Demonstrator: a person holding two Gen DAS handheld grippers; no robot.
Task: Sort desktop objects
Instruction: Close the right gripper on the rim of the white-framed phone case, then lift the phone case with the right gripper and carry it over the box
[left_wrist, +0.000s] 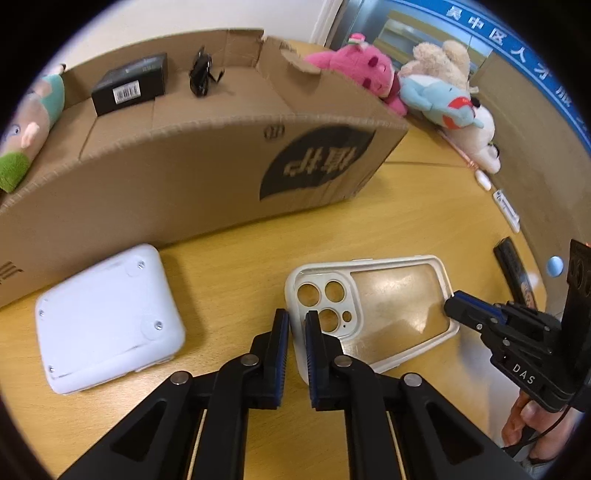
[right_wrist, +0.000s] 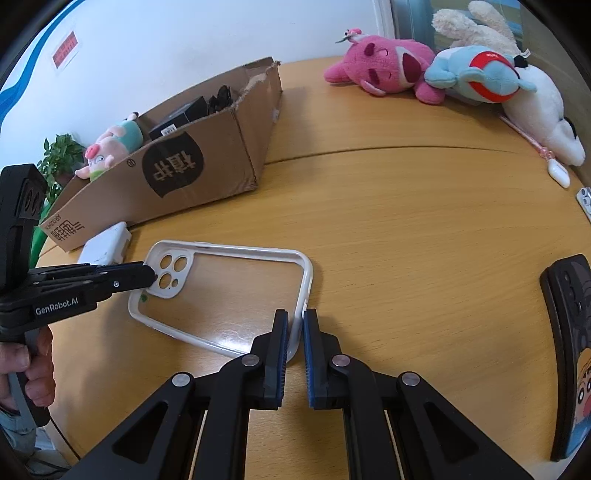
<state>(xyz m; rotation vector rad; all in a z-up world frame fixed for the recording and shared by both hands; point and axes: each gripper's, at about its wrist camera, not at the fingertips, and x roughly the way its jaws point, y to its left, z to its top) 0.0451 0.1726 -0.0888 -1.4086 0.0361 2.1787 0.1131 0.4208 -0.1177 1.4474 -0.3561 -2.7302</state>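
Note:
A clear phone case with a white rim (left_wrist: 388, 310) (right_wrist: 229, 295) is held between both grippers just above the wooden table (right_wrist: 406, 229). My left gripper (left_wrist: 297, 325) is shut on the camera-hole end of the case; it also shows in the right wrist view (right_wrist: 147, 278). My right gripper (right_wrist: 295, 325) is shut on the opposite short end of the rim; it also shows in the left wrist view (left_wrist: 452, 304). An open cardboard box (left_wrist: 184, 177) (right_wrist: 177, 173) stands behind the case.
A white flat device (left_wrist: 107, 321) (right_wrist: 107, 245) lies by the box's front. The box holds a black carton (left_wrist: 129, 83), a black gadget (left_wrist: 201, 72) and a pig plush (left_wrist: 29, 122). Plush toys (right_wrist: 443, 70) lie at the back. A dark printed phone case (right_wrist: 572, 350) lies right.

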